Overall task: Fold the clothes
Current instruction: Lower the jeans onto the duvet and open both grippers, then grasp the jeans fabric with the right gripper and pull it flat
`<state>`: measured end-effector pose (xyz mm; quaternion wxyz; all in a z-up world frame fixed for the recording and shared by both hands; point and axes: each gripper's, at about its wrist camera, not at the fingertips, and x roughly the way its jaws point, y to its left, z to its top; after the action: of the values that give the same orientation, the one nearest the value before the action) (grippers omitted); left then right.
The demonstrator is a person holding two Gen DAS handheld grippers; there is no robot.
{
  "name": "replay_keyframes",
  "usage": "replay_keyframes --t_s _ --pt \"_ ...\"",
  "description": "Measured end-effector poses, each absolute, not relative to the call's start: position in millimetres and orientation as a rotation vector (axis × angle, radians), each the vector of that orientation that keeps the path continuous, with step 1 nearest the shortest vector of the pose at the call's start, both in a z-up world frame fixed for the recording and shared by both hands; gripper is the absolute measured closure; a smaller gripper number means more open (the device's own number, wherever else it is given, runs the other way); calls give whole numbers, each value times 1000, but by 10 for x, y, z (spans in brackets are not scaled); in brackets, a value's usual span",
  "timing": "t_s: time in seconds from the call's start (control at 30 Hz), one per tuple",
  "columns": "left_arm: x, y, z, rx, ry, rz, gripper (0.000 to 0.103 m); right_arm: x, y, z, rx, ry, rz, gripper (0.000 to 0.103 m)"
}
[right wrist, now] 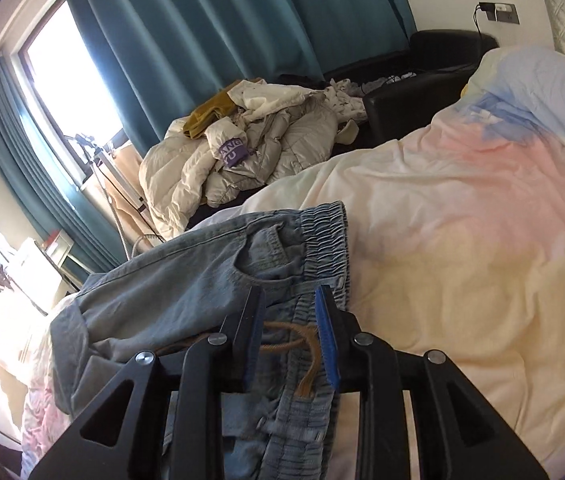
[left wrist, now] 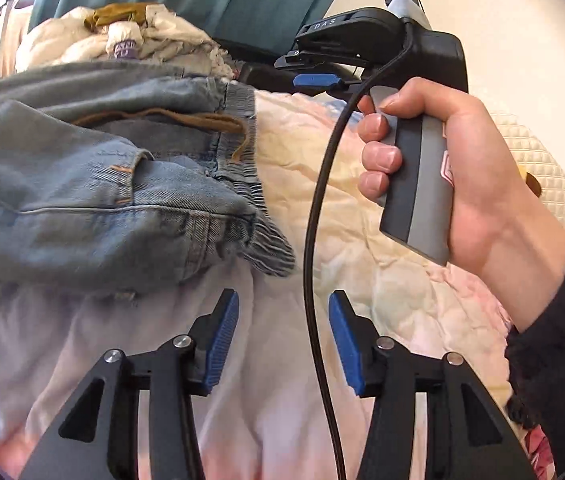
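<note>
**A:** Where are the jeans (left wrist: 94, 184) right now?

**B:** On the bed (right wrist: 462, 280), lying across its pastel cover, with the elastic waistband (right wrist: 324, 240) towards the middle of the bed. The brown drawstring (right wrist: 302, 350) trails over the waistband. Beyond the jeans, at the far side of the bed, there's a heap of cream clothes (right wrist: 242, 152) in front of the teal curtain (right wrist: 202, 40).

**A:** And your left gripper (left wrist: 283, 340)?

**B:** Its jaws stand released, with nothing between the blue pads but bare bed cover and a black cable (left wrist: 314, 240) running past. It sits just off the waistband end of the jeans, not touching them.

**A:** The right gripper (right wrist: 290, 336)?

**B:** It's down over the waistband, jaws partly apart, straddling the gathered denim and the drawstring. I can't see the pads pressing on the cloth, so I'd call it loose rather than clenched. From the left camera, my right hand (left wrist: 442, 168) is wrapped round that gripper's grey handle, above the bed beside the jeans.
</note>
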<state>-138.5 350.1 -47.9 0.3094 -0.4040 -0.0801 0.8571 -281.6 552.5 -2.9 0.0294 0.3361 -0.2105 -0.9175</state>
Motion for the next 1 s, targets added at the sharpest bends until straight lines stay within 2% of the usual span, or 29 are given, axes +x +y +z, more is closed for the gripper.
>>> replay_keyframes --t_s 0.27,0.33,0.53,0.83,1.0 --pt "-679 2998 81 -965 -177 2329 55 -1841 5043 509 960 -656 -2837 76" --pt "-496 2799 223 -932 -174 2352 55 -1638 4914 537 945 -673 -2833 73" --pt "-65 2171 533 -857 -223 2374 55 -1157 4511 532 907 -726 -2824 73" --pt "161 1518 774 -835 -157 2437 55 -1138 3789 286 921 -709 -2779 73" --pt "-111 999 703 -833 -229 2376 55 -1293 3514 37 961 -676 -2755 73"
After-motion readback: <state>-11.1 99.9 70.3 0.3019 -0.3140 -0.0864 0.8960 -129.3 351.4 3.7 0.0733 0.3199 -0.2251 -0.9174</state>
